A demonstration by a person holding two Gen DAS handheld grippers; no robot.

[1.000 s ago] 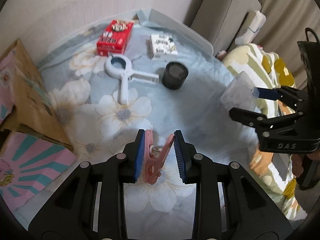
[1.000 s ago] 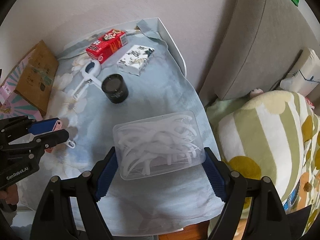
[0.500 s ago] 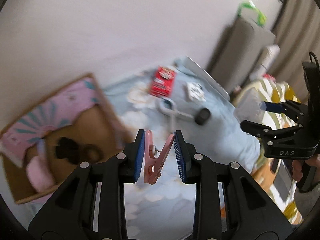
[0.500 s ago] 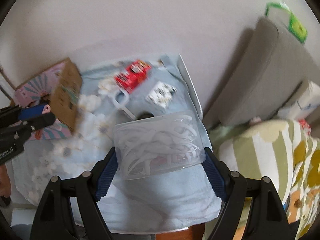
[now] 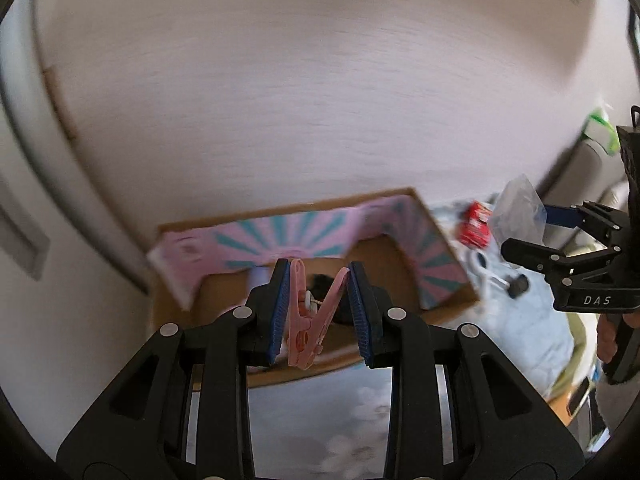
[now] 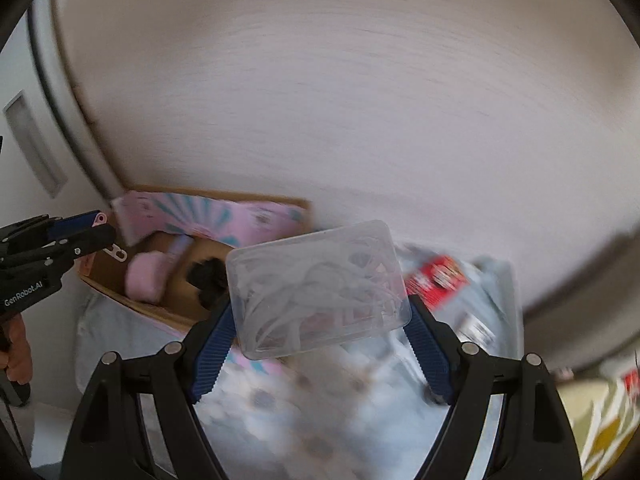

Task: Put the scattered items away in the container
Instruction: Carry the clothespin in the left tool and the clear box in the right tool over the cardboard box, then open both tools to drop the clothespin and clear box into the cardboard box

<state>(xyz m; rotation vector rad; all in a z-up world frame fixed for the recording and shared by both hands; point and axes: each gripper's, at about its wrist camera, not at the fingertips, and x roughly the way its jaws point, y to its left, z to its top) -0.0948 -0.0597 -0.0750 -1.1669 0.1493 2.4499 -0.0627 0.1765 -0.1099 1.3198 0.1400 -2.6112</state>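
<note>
While the left hand-held gripper (image 5: 318,304) looks down from its own camera, its two blue pads pinch a pink clothes peg (image 5: 314,316). The peg's long side runs up and down between the pads, with its legs spread in a V at the top. Just behind and below the peg lies the open cardboard box (image 5: 400,264) with pink and teal flaps. The box is right in front of this hand, so this hand looks nearer to it. Off to the right, a red packet (image 5: 474,224) lies on the flowery blue cloth (image 5: 520,320).

From the right camera, the right hand-held gripper (image 6: 320,332) stands wide and holds a clear plastic case (image 6: 318,288) by its two short ends. White bits fill the case; they may be floss picks, but the picture is blurry. The box (image 6: 176,268) lies far and to the left of the case, with a pink soft thing (image 6: 146,280) inside. The case's long side runs left to right.
</note>
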